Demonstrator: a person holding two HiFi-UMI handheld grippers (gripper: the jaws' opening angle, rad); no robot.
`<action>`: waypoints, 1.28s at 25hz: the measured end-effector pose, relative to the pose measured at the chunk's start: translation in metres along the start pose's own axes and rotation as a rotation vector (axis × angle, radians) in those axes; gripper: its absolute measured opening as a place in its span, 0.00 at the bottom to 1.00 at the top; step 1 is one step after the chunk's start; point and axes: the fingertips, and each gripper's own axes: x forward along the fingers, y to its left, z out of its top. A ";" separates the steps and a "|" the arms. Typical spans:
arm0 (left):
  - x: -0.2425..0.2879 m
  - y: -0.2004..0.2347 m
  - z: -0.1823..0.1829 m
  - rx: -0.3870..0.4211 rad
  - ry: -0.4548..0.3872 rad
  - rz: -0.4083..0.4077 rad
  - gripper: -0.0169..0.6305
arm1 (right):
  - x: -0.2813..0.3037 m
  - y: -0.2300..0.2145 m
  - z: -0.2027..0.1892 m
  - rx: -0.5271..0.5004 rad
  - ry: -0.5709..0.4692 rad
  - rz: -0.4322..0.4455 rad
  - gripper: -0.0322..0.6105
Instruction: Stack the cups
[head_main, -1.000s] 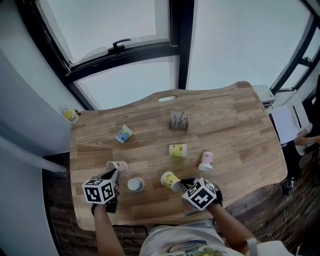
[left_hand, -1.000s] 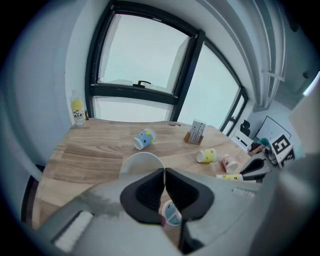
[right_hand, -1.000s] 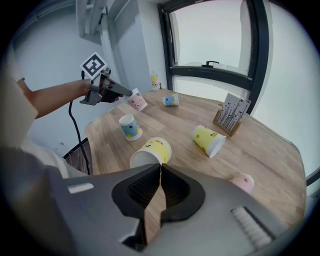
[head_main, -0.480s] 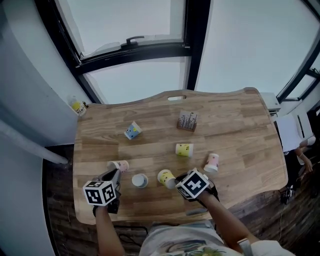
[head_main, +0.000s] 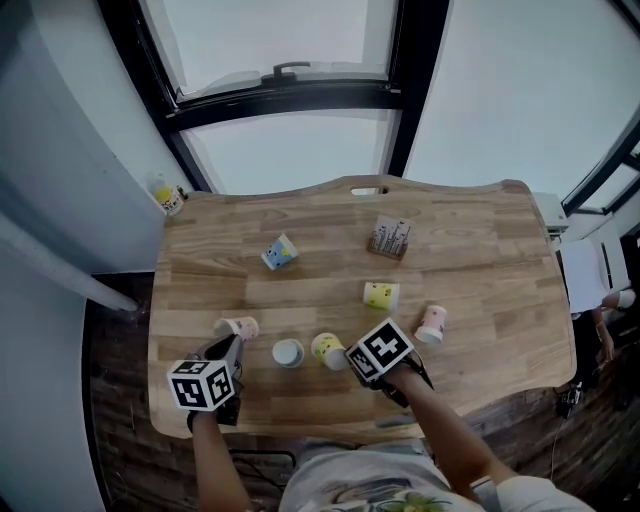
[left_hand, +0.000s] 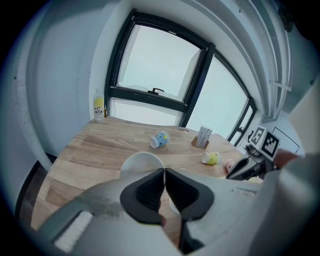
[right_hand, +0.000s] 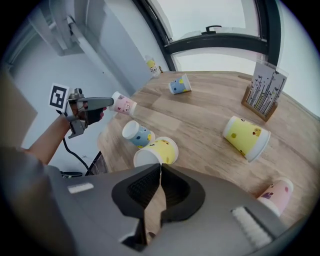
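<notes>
Across the wooden counter (head_main: 480, 270), your right gripper (right_hand: 160, 169), fingers clamped on a yellow paper cup (right_hand: 156, 151), has neared the blue paper cup (head_main: 288, 352) for stacking, while your left gripper (left_hand: 164, 172) keeps its fingers pinched on a pink paper cup (head_main: 238, 327).

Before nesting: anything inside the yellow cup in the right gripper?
Only bare white inner wall shows inside the yellow cup. The right gripper's jaws, shut on its rim, cover the mouth's lower part.

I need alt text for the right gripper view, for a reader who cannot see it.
The right gripper pinches the rim of a yellow cup at a wooden table. Opposite, the left gripper holds a pink cup; four other cups are scattered on the wood.
</notes>
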 end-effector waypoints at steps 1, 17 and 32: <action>-0.001 0.002 -0.002 -0.005 -0.001 0.003 0.05 | 0.002 0.001 0.001 0.007 0.000 0.006 0.07; -0.017 0.022 -0.015 -0.030 -0.015 0.008 0.05 | 0.012 0.015 0.014 0.103 -0.035 0.079 0.07; -0.027 0.026 -0.021 -0.031 -0.020 0.008 0.05 | 0.016 0.012 0.026 0.072 -0.107 -0.003 0.13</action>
